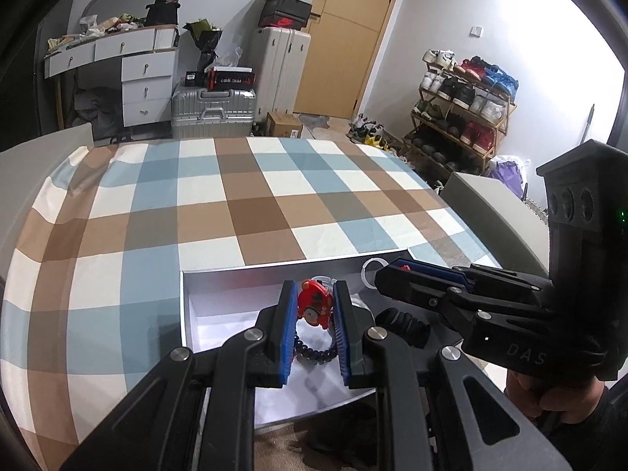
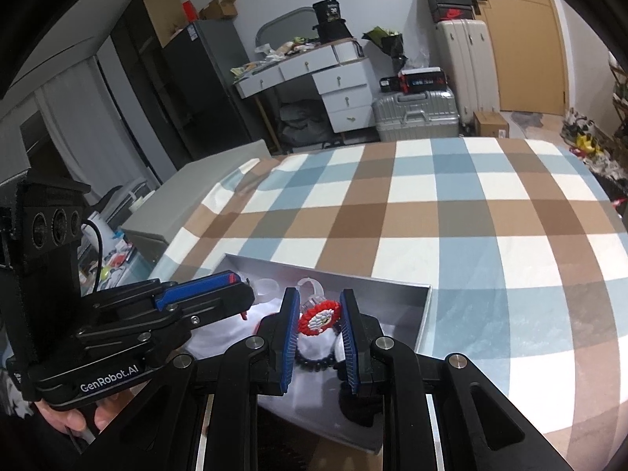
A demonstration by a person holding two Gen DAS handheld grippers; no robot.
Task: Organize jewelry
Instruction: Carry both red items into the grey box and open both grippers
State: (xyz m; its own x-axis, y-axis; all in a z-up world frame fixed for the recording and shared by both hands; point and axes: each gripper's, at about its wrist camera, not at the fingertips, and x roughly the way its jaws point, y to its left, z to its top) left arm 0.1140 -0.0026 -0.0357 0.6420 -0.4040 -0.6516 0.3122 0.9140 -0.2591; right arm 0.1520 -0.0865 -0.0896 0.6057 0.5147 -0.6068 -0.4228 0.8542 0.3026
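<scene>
Jewelry lies in the open white box point(image 1: 188, 306) right below your grippers — a dark beaded bracelet point(image 1: 314, 353) nearest you, a red ornament point(image 1: 314, 302) just beyond it, and a clear ring point(image 1: 371, 271) by the far wall. Your left gripper point(image 1: 314, 333) hangs over the bracelet with its blue pads point(image 1: 284, 337) brought together as far as they go, clamped on nothing. Your right gripper point(image 2: 320, 337) is drawn in the same way, empty, above a red-and-white beaded piece point(image 2: 318, 318). The box sits at the near edge of the checked bedspread point(image 1: 235, 196). Beyond the bed stand suitcases point(image 1: 214, 112), a white drawer unit point(image 1: 145, 86) and a shoe rack point(image 1: 459, 117).
</scene>
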